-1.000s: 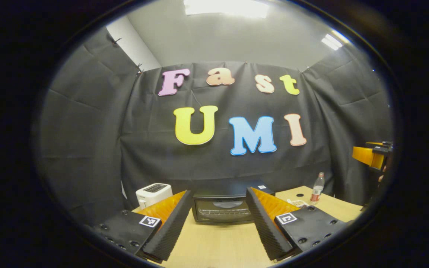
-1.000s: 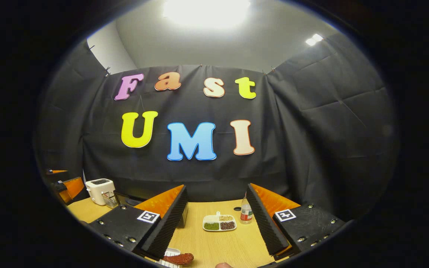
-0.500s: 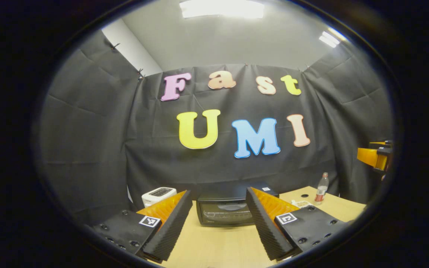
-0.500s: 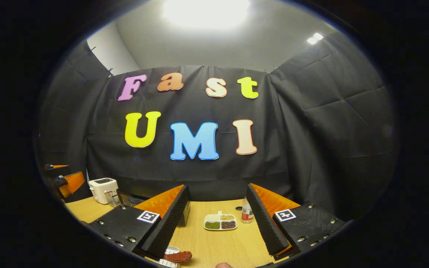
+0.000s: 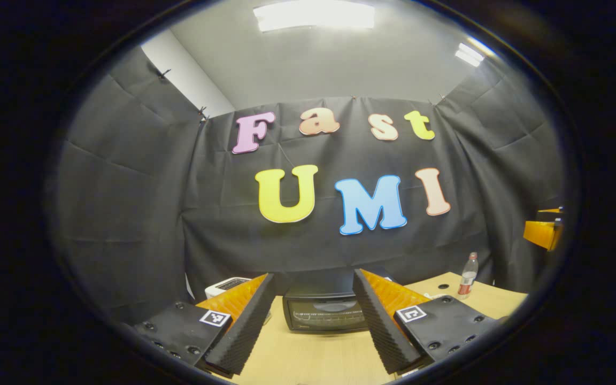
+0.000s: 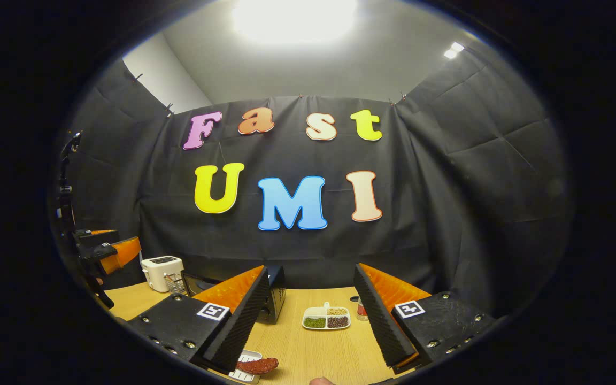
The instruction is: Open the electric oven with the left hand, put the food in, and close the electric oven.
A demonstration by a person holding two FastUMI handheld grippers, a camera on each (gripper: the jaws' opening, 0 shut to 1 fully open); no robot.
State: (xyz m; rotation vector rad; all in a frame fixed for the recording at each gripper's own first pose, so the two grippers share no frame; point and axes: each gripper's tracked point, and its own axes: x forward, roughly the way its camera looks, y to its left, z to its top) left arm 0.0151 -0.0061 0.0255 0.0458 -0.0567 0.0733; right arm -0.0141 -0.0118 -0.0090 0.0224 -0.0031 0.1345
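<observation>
Black electric oven (image 5: 325, 313) sits straight ahead of the left hand-held gripper (image 5: 313, 321), door closed, framed between its wide-open, empty fingers; right hand-held gripper (image 6: 310, 326) likewise spread.

Staged recording booth, not a real kitchen. Black cloth wall (image 6: 447, 176) hangs pinned on three sides under a plain grey ceiling with panel lights (image 5: 313, 15). One light wooden table (image 6: 318, 353) carries kitchen props: black electric oven (image 5: 325, 314), white toaster (image 6: 162, 272), divided snack dish (image 6: 326, 318), drink bottle (image 5: 467, 275). A camera stand (image 6: 64, 176) sits at the left edge.
</observation>
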